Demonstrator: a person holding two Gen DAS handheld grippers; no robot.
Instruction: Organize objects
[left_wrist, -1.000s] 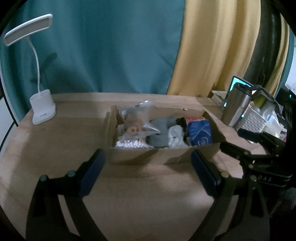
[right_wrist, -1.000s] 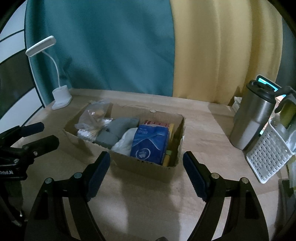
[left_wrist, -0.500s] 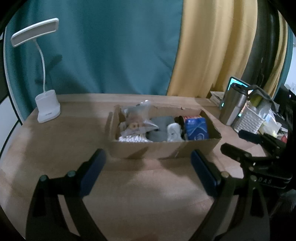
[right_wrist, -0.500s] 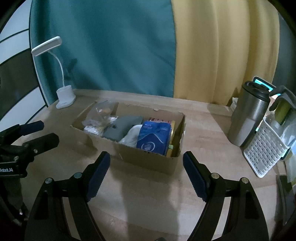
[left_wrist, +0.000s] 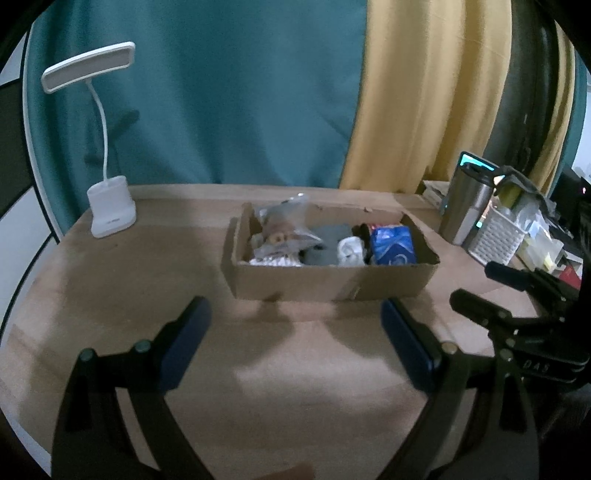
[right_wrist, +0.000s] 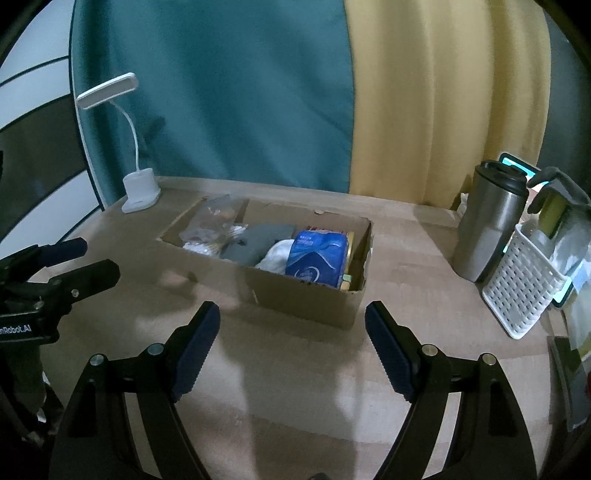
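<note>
A shallow cardboard box (left_wrist: 332, 282) (right_wrist: 306, 295) sits mid-table, packed with a clear plastic bag (left_wrist: 284, 225) (right_wrist: 218, 221), a grey folded item (left_wrist: 327, 243) (right_wrist: 260, 240), a white bundle (left_wrist: 351, 251) (right_wrist: 277, 254) and a blue packet (left_wrist: 393, 245) (right_wrist: 317, 258). My left gripper (left_wrist: 295, 314) hovers open in front of the box, nothing between its blue pads. My right gripper (right_wrist: 291, 314) is also open and empty, just short of the box's near corner. Each gripper shows at the edge of the other's view: the right gripper (left_wrist: 517, 295) and the left gripper (right_wrist: 55, 266).
A white desk lamp (left_wrist: 110, 210) (right_wrist: 142, 190) stands at the back left. At the right stand a steel tumbler (left_wrist: 465, 206) (right_wrist: 487, 221) and a white perforated basket (left_wrist: 498, 236) (right_wrist: 524, 284) with clutter. Teal and yellow curtains hang behind the wooden table (left_wrist: 129, 295).
Both grippers have drawn back from the box, which now looks smaller and farther away. Their jaws have kept the same spread.
</note>
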